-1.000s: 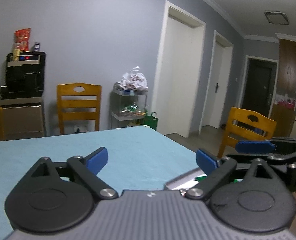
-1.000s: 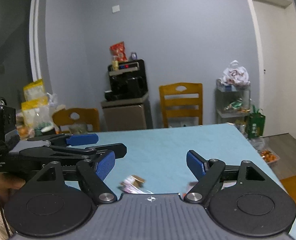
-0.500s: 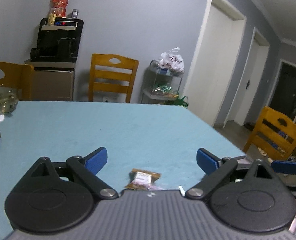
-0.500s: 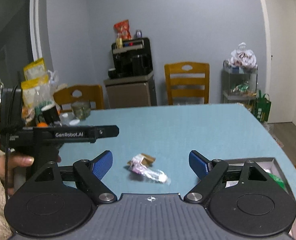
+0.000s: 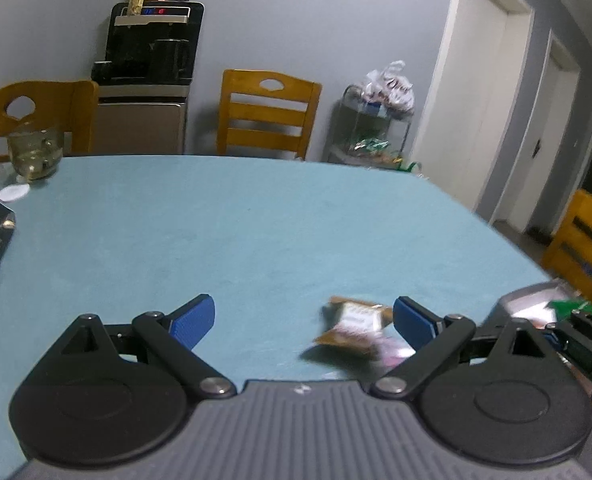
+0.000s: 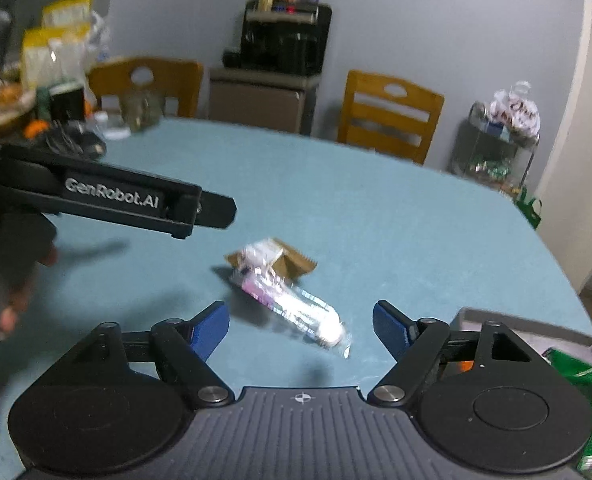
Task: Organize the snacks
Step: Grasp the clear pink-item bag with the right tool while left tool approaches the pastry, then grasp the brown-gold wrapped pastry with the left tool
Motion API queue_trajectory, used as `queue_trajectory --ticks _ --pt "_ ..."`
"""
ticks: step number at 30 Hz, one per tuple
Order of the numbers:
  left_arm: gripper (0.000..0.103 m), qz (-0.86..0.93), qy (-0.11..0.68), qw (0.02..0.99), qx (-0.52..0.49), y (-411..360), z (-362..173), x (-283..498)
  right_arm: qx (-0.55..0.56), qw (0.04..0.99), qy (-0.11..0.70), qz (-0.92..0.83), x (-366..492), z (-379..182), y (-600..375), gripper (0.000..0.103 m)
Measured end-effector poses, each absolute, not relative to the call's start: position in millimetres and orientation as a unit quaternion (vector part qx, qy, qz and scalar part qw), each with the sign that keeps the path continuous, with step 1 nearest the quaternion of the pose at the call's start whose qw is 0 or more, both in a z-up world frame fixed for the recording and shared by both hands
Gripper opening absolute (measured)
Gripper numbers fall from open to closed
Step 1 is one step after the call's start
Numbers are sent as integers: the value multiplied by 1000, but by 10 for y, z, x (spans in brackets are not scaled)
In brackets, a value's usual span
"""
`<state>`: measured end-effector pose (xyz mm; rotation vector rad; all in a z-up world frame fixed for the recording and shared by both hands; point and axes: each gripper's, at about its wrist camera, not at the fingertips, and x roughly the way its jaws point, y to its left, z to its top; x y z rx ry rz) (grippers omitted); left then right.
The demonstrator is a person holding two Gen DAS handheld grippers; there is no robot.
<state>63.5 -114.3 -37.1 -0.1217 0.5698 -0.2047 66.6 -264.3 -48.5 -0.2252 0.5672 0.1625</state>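
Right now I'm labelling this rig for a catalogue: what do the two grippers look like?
Both the left gripper and right gripper have black linkage arms, round black discs, a ribbed grey base and blue fingertip pads. The left gripper's side reads "GenRobot.AI" in white.

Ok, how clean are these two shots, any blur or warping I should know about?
Left wrist view: the brown snack packet is smeared by motion blur, and the door frames bow from fisheye distortion. Right wrist view: the clear-wrapped snack shows glare on its wrapper and casts a soft shadow on the blue table; the background chairs are blurred. Both rooms look dim.
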Motion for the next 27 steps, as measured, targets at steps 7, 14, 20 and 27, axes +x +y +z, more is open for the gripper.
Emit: queue_trajectory --ticks 7,14,20,27 --pt "97 -92 285 952 -59 -1095 -503 747 -116 948 292 57 883 -756 -2551 69" --pt "97 -96 289 951 -54 -1127 -540 822 -93 951 292 37 984 -783 -2605 27" --pt "97 -99 290 951 -49 -1147 -556 808 -11 953 299 46 917 -614 -2866 10" --pt "97 -111 296 948 -42 -1258 -589 842 52 955 282 73 510 -332 -3189 10"
